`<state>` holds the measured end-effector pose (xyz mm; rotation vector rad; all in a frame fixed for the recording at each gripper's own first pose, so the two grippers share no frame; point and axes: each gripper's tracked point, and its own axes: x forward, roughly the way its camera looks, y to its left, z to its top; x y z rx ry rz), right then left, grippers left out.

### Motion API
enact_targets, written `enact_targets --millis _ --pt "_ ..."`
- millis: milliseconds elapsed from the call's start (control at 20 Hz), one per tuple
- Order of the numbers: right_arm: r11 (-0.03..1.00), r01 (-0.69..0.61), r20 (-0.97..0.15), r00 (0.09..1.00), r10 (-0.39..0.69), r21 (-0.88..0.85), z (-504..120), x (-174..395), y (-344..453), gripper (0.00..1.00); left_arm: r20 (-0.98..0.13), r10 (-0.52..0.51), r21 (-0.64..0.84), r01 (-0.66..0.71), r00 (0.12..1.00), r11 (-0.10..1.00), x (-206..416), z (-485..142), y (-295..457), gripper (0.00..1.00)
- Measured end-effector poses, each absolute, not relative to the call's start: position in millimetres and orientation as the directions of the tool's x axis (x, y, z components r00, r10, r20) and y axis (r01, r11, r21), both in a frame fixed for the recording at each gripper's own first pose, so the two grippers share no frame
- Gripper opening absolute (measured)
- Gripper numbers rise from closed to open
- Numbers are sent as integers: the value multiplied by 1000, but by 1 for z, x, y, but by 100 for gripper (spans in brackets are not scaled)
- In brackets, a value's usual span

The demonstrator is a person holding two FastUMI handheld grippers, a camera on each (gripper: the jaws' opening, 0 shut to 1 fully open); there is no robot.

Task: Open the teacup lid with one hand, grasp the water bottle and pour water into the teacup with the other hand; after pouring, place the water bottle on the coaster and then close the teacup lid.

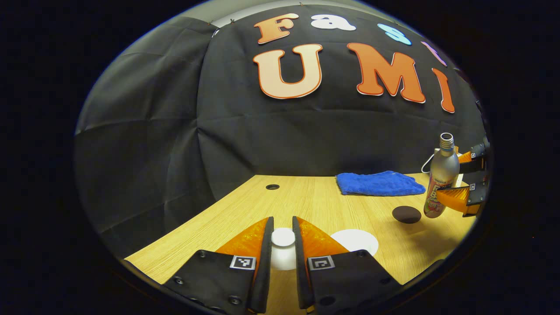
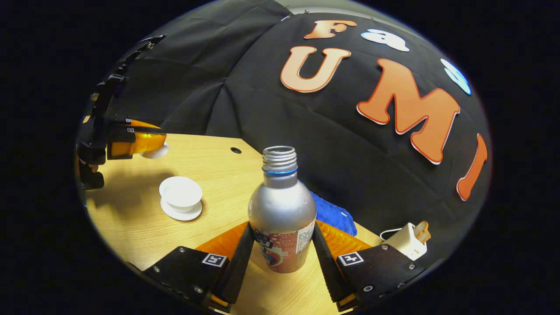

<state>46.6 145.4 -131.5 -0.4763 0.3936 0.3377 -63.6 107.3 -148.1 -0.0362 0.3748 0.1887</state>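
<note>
My left gripper (image 1: 283, 227) is shut on the knob of the white teacup lid (image 1: 283, 239), held up off the table. In the right gripper view the lid (image 2: 156, 152) hangs in that left gripper (image 2: 146, 144), behind the uncovered white teacup (image 2: 180, 190) on its saucer (image 2: 181, 213). My right gripper (image 2: 282, 227) is shut on the silver water bottle (image 2: 282, 210), which is upright and has no cap. In the left gripper view, the bottle (image 1: 442, 179) stands just right of the round black coaster (image 1: 406, 214), and the teacup (image 1: 355, 240) peeks out beside my finger.
A blue cloth (image 1: 379, 183) lies at the back of the wooden table (image 1: 315, 201), near the wall. A white charger with a cable (image 2: 407, 241) sits at the right. There is a small round hole (image 1: 272, 187) in the tabletop at the back left.
</note>
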Motion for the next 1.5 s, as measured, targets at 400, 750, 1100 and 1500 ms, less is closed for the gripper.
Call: enact_targets --millis 400,750,1100,1500 --pt "682 -451 -421 878 226 -575 -129 71 172 77 -375 216 -15 -238 902 971 -80 -152 137 30" --pt "476 -442 -383 897 221 -761 -143 82 201 77 -391 234 -29 -266 890 964 -91 -161 156 29" --pt "265 -391 -338 914 225 -881 -150 81 218 77 -397 251 -30 -286 883 958 -97 -165 174 33" --pt "76 -243 -216 941 260 -967 -132 84 225 77 -408 255 -41 -297 876 954 -104 -170 183 30"
